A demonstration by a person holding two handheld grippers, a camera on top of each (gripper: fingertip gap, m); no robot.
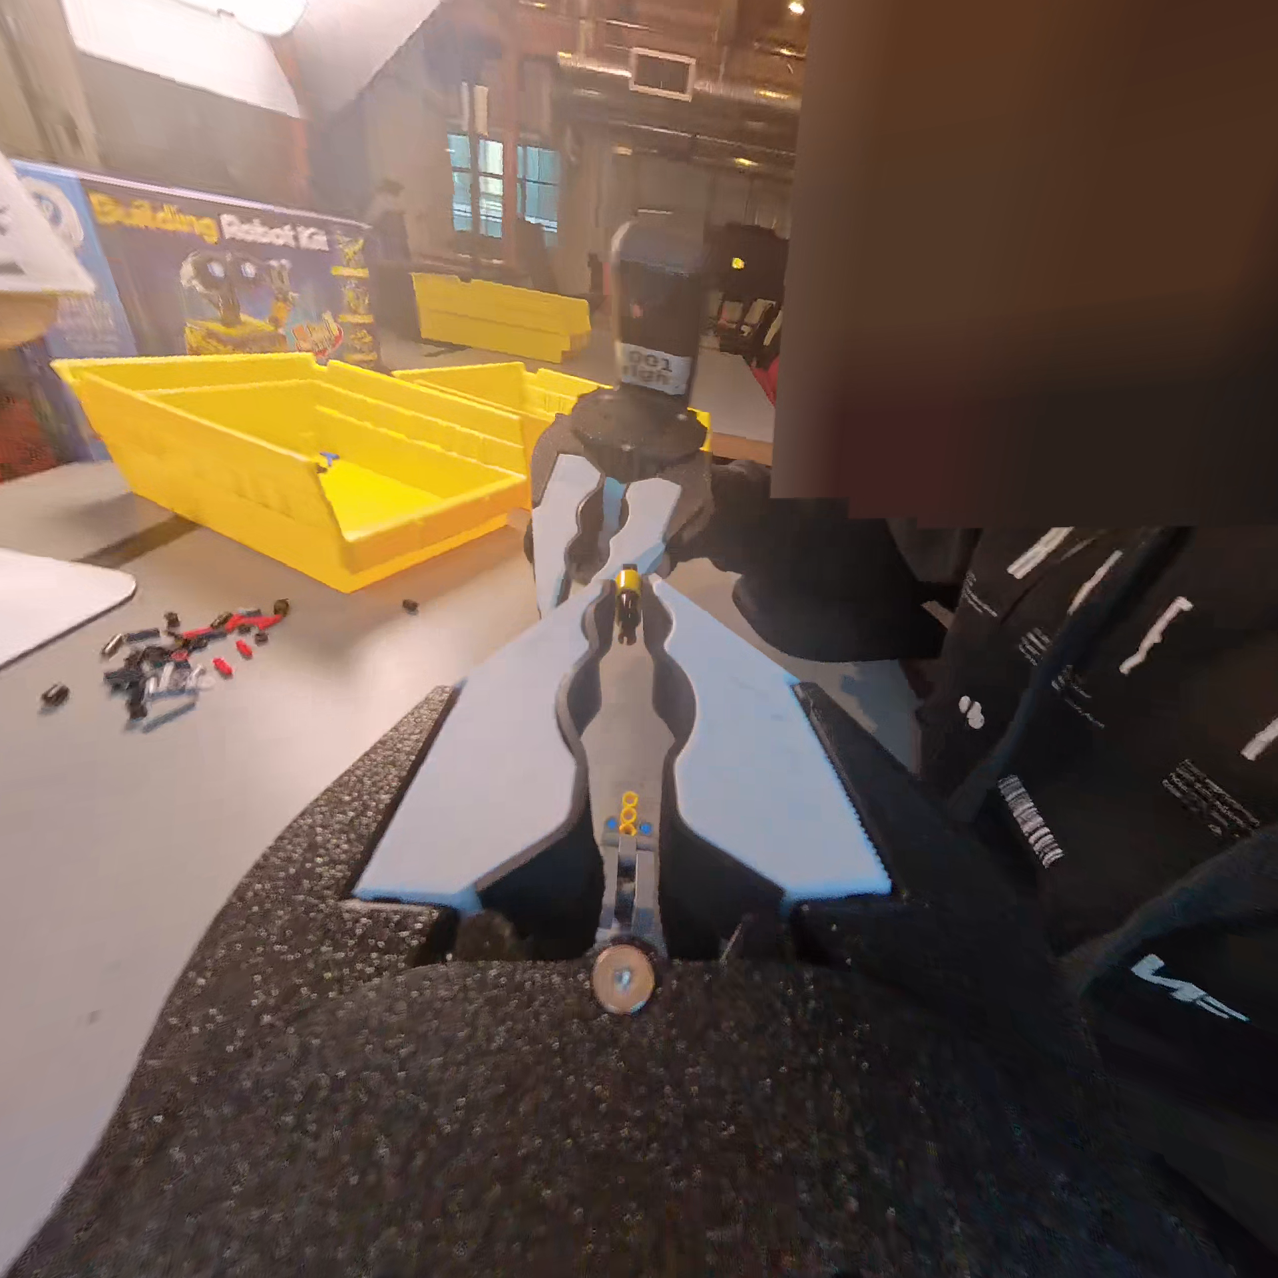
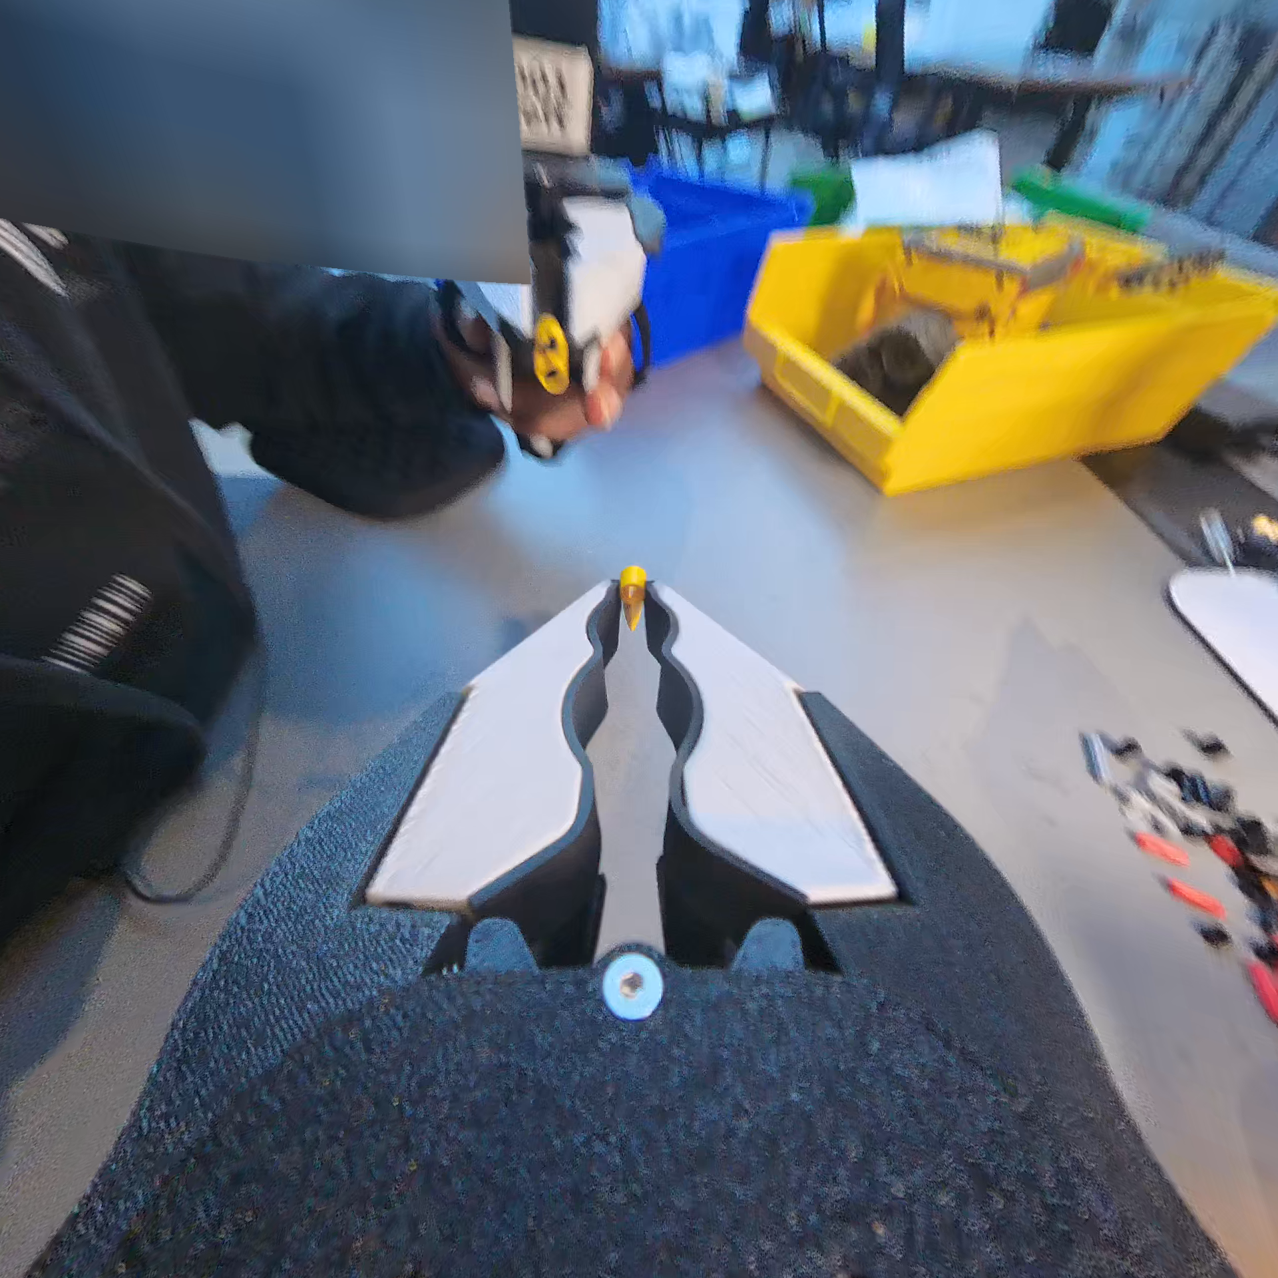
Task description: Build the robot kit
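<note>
Left wrist view: the left gripper [image 1: 628, 605] has its 2 fingers drawn together at the tips, pinching a small black-and-yellow pin [image 1: 628, 600] that stands roughly upright between them. Directly ahead of the tips, the right gripper [image 1: 608, 546] points back toward the camera, its tips meeting the same spot; whether it touches the pin cannot be told here. To the left of the claw, a loose scatter of small black, red and grey parts [image 1: 176, 653] lies on the grey table [image 1: 276, 795]. Beyond that, ahead and to the left, stands an open yellow bin [image 1: 304, 463], with a printed kit box [image 1: 228, 276] behind it. A person's dark sleeve [image 1: 816, 553] lies to the right of the claw.

Right wrist view: the right gripper [image 2: 632, 598] is closed on a small yellow cone-shaped piece [image 2: 632, 591] at its tips. Ahead and to the left, a hand [image 2: 574, 394] holds a grey-and-yellow assembly [image 2: 588, 304]. Ahead to the right sits a second yellow bin [image 2: 1003, 387]; a blue bin [image 2: 705, 263] stands behind.
</note>
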